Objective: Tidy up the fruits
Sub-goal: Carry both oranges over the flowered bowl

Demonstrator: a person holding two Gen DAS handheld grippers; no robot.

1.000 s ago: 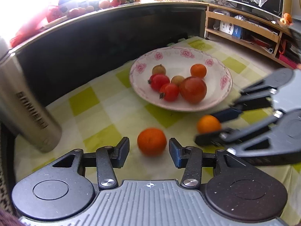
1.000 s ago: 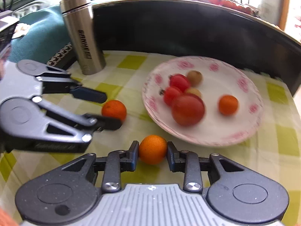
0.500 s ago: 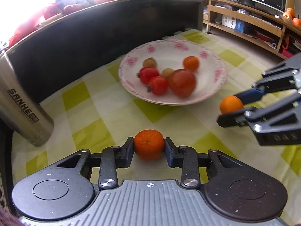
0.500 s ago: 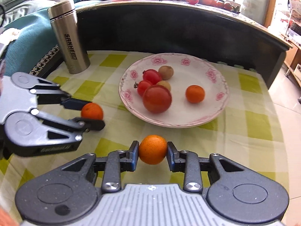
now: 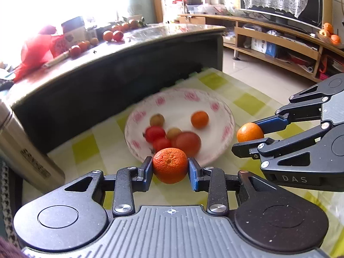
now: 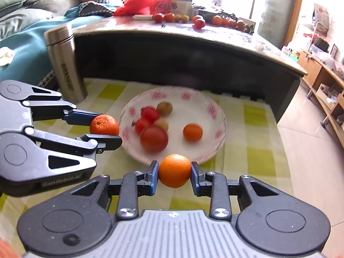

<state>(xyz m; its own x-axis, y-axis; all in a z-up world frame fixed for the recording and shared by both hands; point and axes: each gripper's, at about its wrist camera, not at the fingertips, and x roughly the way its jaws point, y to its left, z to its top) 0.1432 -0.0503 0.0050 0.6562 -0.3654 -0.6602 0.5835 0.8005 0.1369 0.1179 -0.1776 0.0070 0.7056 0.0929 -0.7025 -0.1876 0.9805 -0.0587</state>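
On the far side of the scene runs a long dark table (image 6: 189, 64), its glossy top strewn with a row of small red and orange fruits too far off to count. In front of it lies a yellow-and-white checked cloth (image 6: 253, 133), the surface that carries everything else. To the far left on the cloth stands one steel flask (image 6: 66, 64), upright, just beside the dark table's front.

In the middle of the cloth sits one white plate with pink flowers (image 6: 215, 109). It holds six fruits, somewhat blurred: one large red tomato (image 6: 153, 138) at the near left, two smaller red tomatoes (image 6: 149, 113) behind it, two small brownish fruits (image 6: 164, 108), and one orange (image 6: 192, 132) alone on the right part of the plate.

Two tongs are raised above the cloth on the near side of the plate. The left gripper (image 5: 171, 168) has its blue-padded fingers closed against the sides of one mandarin (image 5: 170, 165), lifted clear of the cloth at the plate's near rim. The right gripper (image 6: 174, 171) likewise clamps one smooth orange fruit (image 6: 174, 170), also off the cloth and just before the near rim. In each wrist view the other tongs appear at the side, its fruit pinched between the tips, near the plate's edge.
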